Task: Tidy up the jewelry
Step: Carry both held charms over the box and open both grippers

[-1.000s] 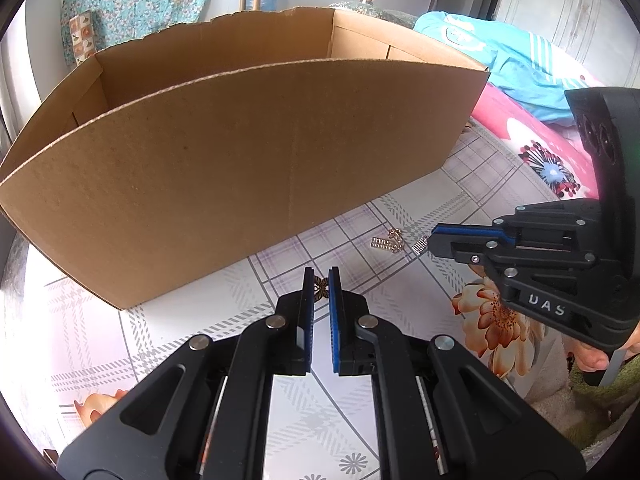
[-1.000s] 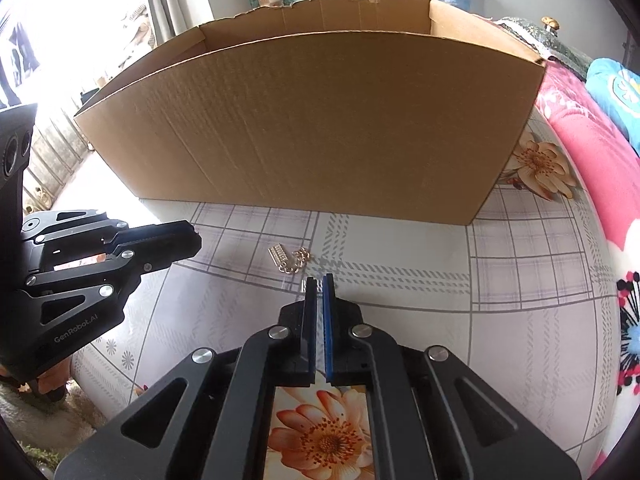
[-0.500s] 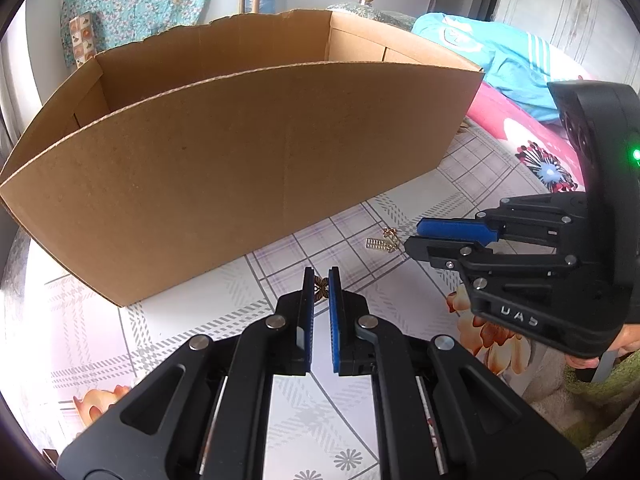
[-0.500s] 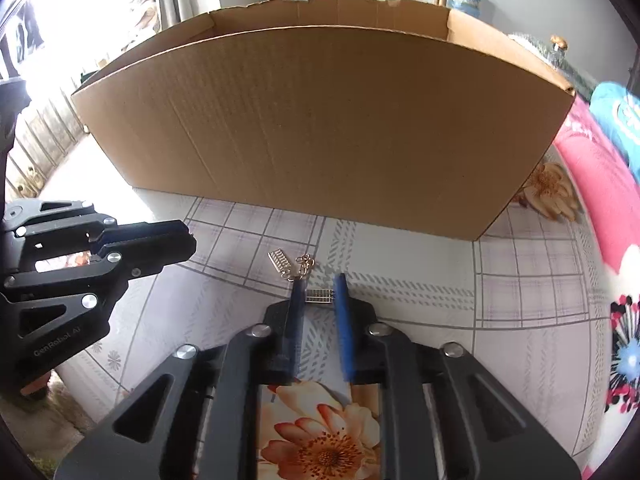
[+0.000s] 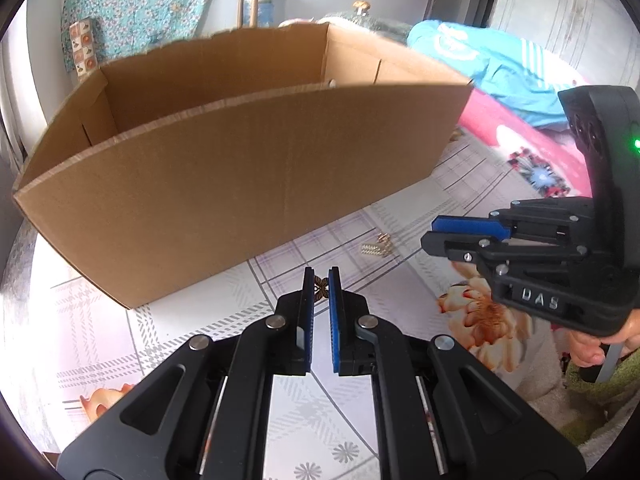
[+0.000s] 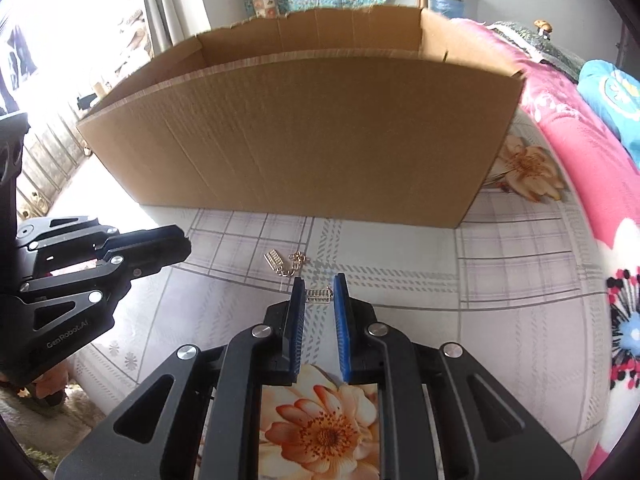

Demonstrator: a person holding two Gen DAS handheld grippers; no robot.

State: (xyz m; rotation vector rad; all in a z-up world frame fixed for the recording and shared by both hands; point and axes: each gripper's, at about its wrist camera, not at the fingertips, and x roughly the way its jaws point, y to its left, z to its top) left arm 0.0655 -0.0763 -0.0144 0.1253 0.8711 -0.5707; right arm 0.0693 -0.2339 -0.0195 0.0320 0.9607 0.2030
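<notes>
ridged gold bar earring (image 6: 319, 294) spans the right gripper (image 6: 319, 292) pads, narrowly pinched, while left gripper (image 5: 321, 286) nips a filigree butterfly charm (image 5: 320, 287) before corrugated cardboard box (image 6: 304, 136).

Gold clasp (image 6: 319, 294) between right tongs (image 6: 319, 286)

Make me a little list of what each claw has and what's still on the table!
left claw: shut on a small bronze butterfly charm
right claw: holds a small silver bar piece between its pads
still lying loose: gold chain piece on the tablecloth
behind it: big open cardboard box
</notes>
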